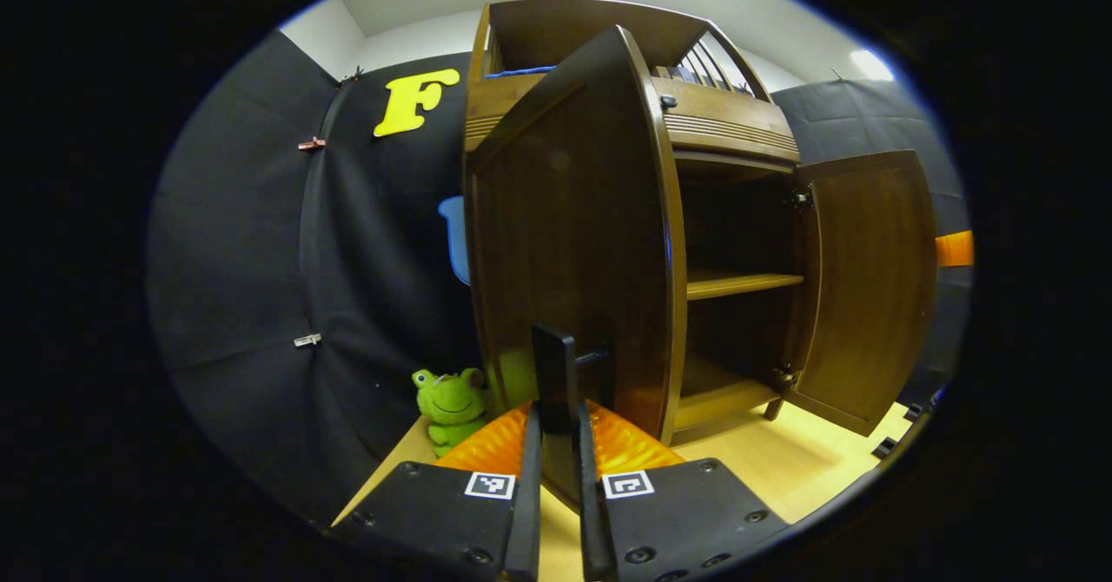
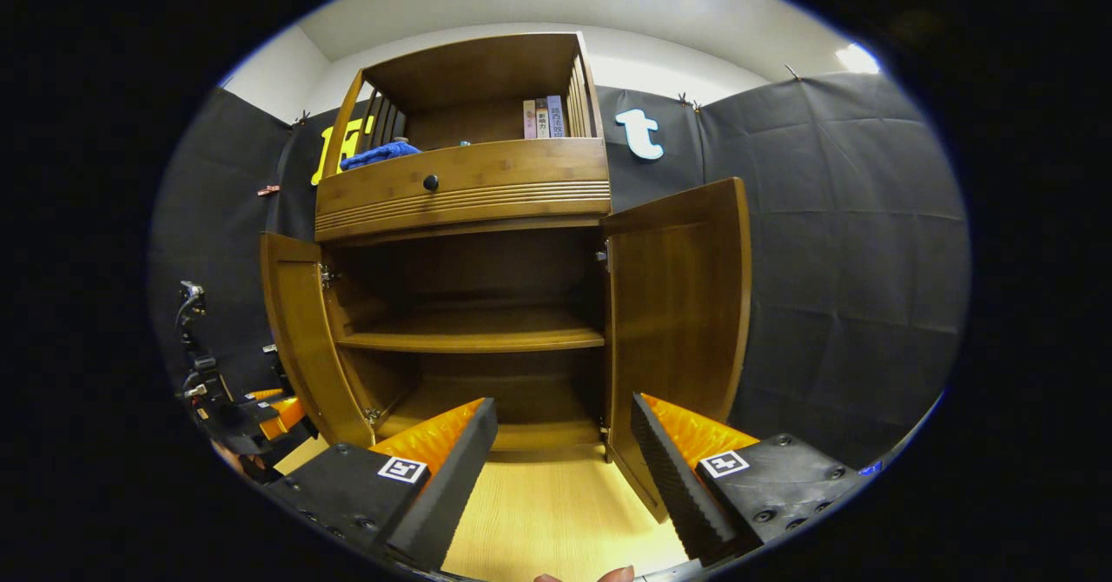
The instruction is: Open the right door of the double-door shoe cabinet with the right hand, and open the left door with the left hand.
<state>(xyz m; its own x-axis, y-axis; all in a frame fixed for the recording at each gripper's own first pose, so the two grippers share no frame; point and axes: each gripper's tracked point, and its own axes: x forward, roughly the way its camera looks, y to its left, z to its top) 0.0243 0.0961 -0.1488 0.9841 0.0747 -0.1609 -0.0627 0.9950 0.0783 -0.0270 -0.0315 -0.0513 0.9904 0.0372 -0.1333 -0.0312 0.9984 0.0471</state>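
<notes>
Presently, both doors of the shoe cabinet (image 2: pixel 469 191) stand swung out, 2 bare shelves exposed.

Left door (image 1: pixel 569 243): open wide, edge-on near the lens in the left gripper view. Left gripper (image 1: pixel 560 443): fingers drawn nearly together on the door's handle (image 1: pixel 552 382), apparently clamping it; full contact on both sides cannot be confirmed.

Right door (image 2: pixel 673 304): open, at the cabinet's right. Right gripper (image 2: pixel 565 469): jaws spread apart, holding nothing, hovering over the table (image 2: pixel 556 512) near the cabinet's front.

Plush frog (image 1: pixel 450 404): on the table, left of the cabinet.

Handling note: judged nearly complete. Follow the hinge arc with the left door; avoid pulling straight out, which could drag the cabinet.
</notes>
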